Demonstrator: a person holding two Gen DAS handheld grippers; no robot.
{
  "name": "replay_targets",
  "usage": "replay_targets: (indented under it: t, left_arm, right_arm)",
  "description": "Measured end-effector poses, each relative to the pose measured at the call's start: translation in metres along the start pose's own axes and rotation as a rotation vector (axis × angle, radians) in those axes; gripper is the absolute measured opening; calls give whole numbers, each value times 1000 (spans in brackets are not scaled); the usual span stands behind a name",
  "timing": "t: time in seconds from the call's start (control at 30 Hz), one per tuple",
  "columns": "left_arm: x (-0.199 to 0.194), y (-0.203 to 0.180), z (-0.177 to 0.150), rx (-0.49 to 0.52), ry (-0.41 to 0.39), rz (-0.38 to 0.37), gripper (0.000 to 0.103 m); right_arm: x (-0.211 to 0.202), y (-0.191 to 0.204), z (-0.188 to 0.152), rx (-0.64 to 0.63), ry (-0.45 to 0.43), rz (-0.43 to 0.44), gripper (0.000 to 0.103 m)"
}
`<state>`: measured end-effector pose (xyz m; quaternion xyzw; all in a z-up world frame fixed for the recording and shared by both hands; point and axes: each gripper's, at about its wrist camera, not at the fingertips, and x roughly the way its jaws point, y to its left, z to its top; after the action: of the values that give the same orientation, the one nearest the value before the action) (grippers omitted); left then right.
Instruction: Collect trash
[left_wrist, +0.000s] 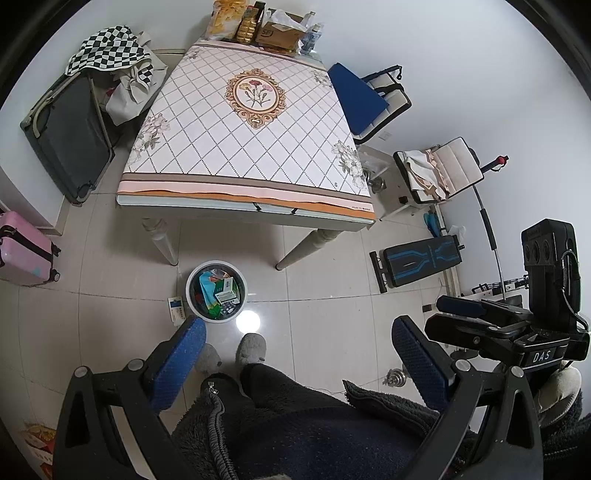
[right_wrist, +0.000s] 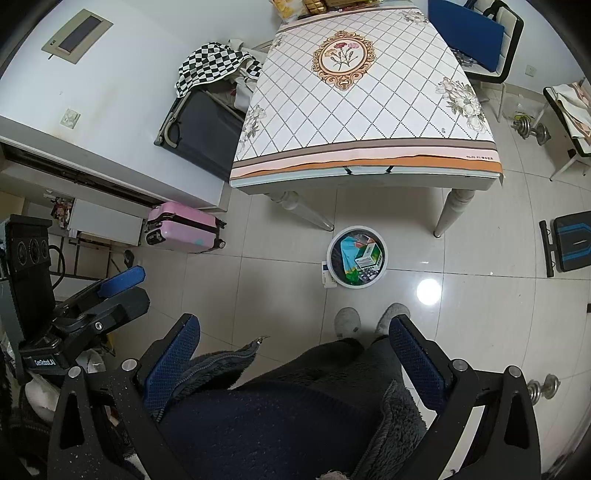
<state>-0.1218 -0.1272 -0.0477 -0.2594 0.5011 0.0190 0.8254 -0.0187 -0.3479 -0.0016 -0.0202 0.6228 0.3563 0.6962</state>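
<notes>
A white round trash bin (left_wrist: 192, 293) stands on the floor before the table, holding boxes and coloured wrappers; it also shows in the right wrist view (right_wrist: 384, 254). A small white-and-blue box (left_wrist: 176, 309) lies on the floor against the bin's left side, also visible in the right wrist view (right_wrist: 327, 277). My left gripper (left_wrist: 299, 354) is open and empty, held high above the person's legs. My right gripper (right_wrist: 295, 350) is open and empty, also held high; it appears at the right of the left wrist view (left_wrist: 461, 306).
A table (left_wrist: 243, 199) with a patterned cloth stands behind the bin, boxes and bottles (left_wrist: 266, 26) at its far end. A pink suitcase (right_wrist: 184, 227), a dark open suitcase (left_wrist: 70, 136), chairs (left_wrist: 373, 96), a bench (left_wrist: 417, 262) and dumbbells (right_wrist: 532, 129) surround it. The person's slippers (left_wrist: 251, 347) are near the bin.
</notes>
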Motion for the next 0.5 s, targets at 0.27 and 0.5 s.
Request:
replay_targets:
  t: [0.27,0.5]
  left_arm:
    - [-1,1,0,8,7,-3,103]
    - [0,1,0,6,6,-3,103]
  right_arm:
    - [1,0,0,14,0,4,103]
    - [2,-1,1,20,-1,10,103]
